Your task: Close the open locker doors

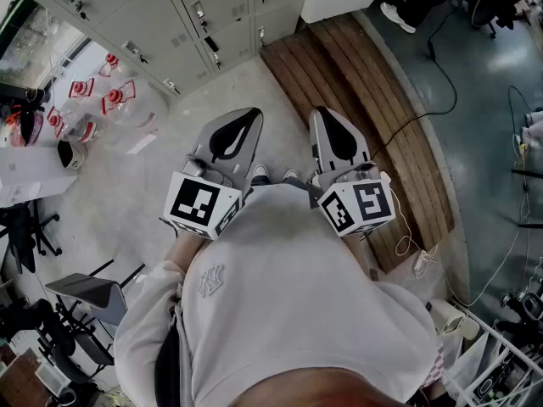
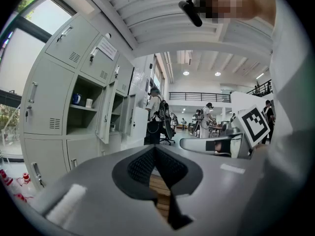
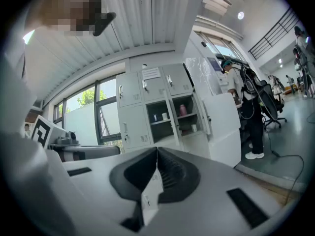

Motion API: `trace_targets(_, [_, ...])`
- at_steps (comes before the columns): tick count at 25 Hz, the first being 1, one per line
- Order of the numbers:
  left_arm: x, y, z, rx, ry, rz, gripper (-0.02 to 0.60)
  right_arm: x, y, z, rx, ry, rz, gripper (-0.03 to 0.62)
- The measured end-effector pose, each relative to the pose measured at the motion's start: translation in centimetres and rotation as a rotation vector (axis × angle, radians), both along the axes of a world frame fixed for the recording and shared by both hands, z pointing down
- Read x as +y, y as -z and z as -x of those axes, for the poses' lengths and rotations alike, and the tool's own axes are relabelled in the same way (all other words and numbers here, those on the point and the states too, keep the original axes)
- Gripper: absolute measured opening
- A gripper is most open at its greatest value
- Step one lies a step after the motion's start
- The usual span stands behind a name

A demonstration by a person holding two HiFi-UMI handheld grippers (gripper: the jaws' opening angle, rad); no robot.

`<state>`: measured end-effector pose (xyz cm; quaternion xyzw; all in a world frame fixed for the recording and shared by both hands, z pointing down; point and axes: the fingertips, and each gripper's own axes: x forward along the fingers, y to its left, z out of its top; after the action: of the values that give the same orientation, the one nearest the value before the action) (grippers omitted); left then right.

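Left hand-held gripper and right hand-held gripper, both clenched on nothing, are held close to the body, apparently readied to push the lockers' open doors, upper frame, shut.

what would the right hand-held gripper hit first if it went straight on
Probably the lockers, near the open compartment; nothing nearer shows in its line, but depth is unclear.
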<state>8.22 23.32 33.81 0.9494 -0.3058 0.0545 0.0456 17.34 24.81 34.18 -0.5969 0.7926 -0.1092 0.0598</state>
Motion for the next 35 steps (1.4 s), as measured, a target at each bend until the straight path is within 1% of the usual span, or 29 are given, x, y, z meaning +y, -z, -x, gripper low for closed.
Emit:
trace_targets(9, [0.5,0.2,-0.9,0.003,-0.007,-0.013,-0.002,0.4,0.1,-0.7,0.012,0.003,-0.008,0.012])
trace_targets(14, [0.4,-0.3,-1.7,0.002,-0.002,0.021,-0.002,0.5,-0.1,-1.5,0.017,0.012,-0.01,0.012])
trace_targets(18, [0.6,-0.3,-2.9,0.0,0.007,0.022,-0.002,0.7,-0.1,-2.6,0.019,0.019,-0.016,0.012])
trace_targets(22, [0.4,-0.5,-4.3,0.014,0.015,0.052,-0.002,0.8,0.6,-3.5,0.015,0.073,-0.057,0.014])
trace_targets(24, [0.4,-0.4,-5.2,0.016,0.03,0.048,-0.002,0.9,0.7,-4.2,0.01,0.096,-0.064,0.014])
trace_targets(28, [0.6,-0.2,-6.6,0.023,0.072,0.026,-0.002,0.9,0.4,-6.3,0.029,0.122,-0.044,0.014])
trace_targets(32, [0.1,-1.3,-7.1,0.026,0.129,0.05,-0.002,0.2,-0.5,-8.1,0.042,0.142,-0.018,0.014])
trace_targets(35, [-0.3,-2.0,-7.3,0.017,0.155,0.06,-0.002,-0.5,-1.5,-8.8,0.038,0.155,0.003,0.014])
